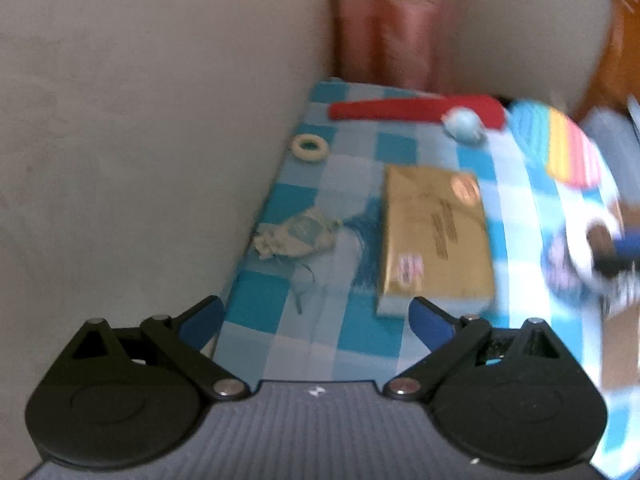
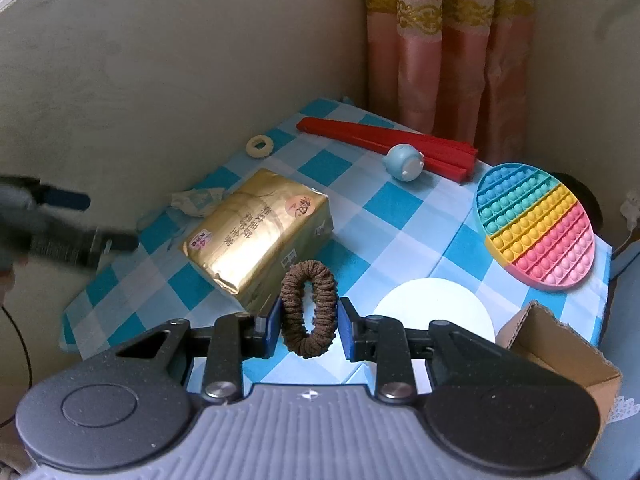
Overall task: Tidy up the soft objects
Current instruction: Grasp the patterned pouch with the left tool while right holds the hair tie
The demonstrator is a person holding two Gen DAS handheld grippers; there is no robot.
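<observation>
My right gripper (image 2: 308,314) is shut on a brown scrunchie (image 2: 327,292) and holds it upright above the front of the blue checked tablecloth (image 2: 400,200). In the left wrist view that gripper is a blur at the right edge. My left gripper (image 1: 316,312) is open and empty over the table's left edge, near a wall; in the right wrist view the left gripper (image 2: 96,220) shows at far left. A gold tissue pack (image 1: 436,236) (image 2: 256,236) lies mid-table. Beside it lies a crumpled pale cloth (image 1: 296,236) (image 2: 196,202).
At the back lie a cream ring (image 2: 260,146), a folded red fan (image 2: 384,142) and a small blue round toy (image 2: 404,162). A rainbow pop-it mat (image 2: 536,224) overhangs the right edge. A white disc (image 2: 436,312) and an open cardboard box (image 2: 560,352) sit front right. Curtains hang behind.
</observation>
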